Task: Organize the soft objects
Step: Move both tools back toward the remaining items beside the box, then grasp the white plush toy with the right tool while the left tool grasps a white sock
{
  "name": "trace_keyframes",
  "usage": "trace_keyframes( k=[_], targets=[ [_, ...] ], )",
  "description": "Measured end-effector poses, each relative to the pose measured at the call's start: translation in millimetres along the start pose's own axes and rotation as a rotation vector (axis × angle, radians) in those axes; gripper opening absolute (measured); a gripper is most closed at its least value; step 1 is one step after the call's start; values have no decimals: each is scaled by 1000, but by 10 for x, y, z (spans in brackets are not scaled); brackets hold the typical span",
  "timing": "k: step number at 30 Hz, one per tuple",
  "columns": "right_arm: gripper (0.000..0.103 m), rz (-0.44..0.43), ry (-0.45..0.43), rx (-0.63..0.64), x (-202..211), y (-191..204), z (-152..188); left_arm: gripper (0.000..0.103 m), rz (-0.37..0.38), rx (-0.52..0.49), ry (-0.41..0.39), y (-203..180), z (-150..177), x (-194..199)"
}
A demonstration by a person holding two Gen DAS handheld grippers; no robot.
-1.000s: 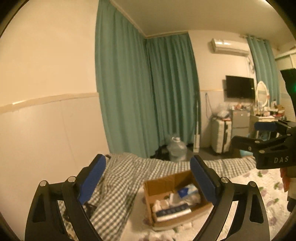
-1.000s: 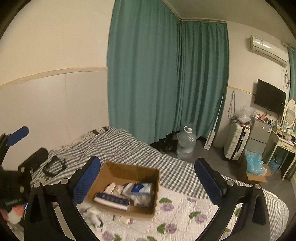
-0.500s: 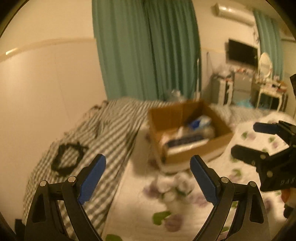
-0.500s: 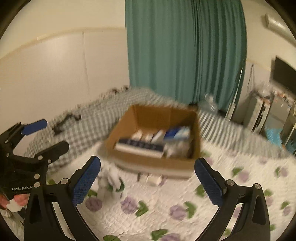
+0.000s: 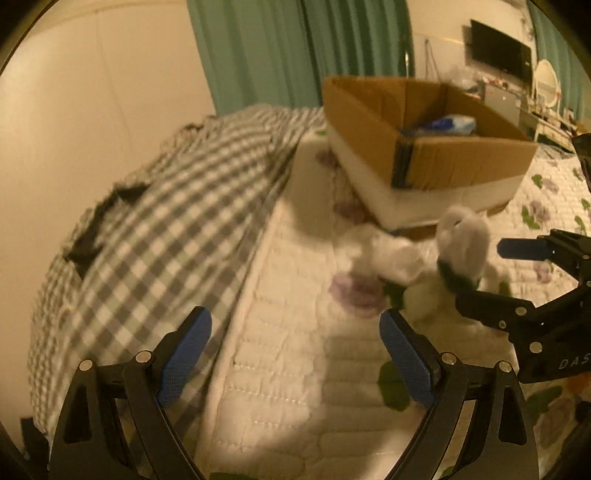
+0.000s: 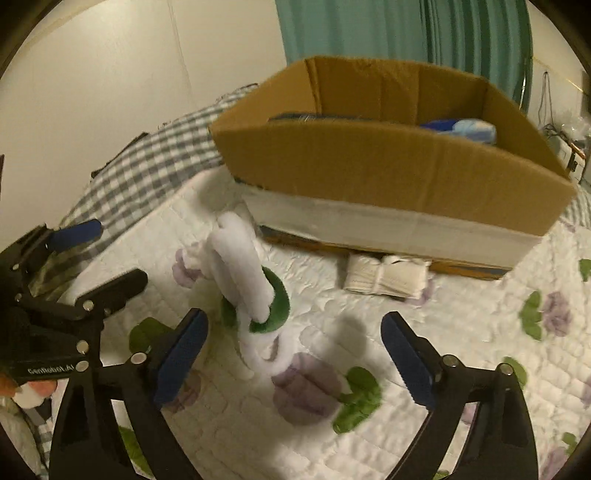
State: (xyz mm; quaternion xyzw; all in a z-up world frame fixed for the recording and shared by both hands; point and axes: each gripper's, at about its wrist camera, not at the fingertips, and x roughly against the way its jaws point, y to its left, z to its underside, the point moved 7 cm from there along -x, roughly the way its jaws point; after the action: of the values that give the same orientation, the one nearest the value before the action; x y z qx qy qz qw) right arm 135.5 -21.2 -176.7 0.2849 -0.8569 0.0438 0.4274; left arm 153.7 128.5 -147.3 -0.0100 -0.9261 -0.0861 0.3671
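Observation:
A white plush toy with a green ring [image 6: 247,284] lies on the floral quilt in front of a cardboard box [image 6: 388,162]; it also shows in the left wrist view [image 5: 458,251]. My right gripper [image 6: 293,354] is open and empty, just short of the toy. My left gripper [image 5: 295,354] is open and empty over bare quilt, left of the toy. A folded white cloth [image 6: 384,277] lies at the box's foot. The box [image 5: 424,147] holds a blue-white soft item [image 6: 469,129].
A grey checked blanket [image 5: 159,221] covers the bed's left part, with a black strap [image 5: 96,229] on it. A cream wall stands behind. Green curtains [image 6: 406,29] hang behind the box. The floral quilt [image 6: 443,369] spreads right.
Both grippers have dropped and moved forward toward the bed; the box and plush toy now look much larger and closer. Both stayed open.

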Motion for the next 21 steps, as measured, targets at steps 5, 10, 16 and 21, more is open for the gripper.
trace_keyframes(
  k=[5,10,16,21],
  targets=[
    [64,-63,5,8,-95,127,-48,94,13,12,43,-14,64,-89],
    [36,-90,-27,27,50,172,-90,93,30,60,63,-21,97,-98],
    [36,-25,-65,-7,336,-77,-78,92,100,107,76,-244,57,13],
    [36,3,-78,-70,444,-359,-34,92,139,79,85,-631,-12,22]
  ],
)
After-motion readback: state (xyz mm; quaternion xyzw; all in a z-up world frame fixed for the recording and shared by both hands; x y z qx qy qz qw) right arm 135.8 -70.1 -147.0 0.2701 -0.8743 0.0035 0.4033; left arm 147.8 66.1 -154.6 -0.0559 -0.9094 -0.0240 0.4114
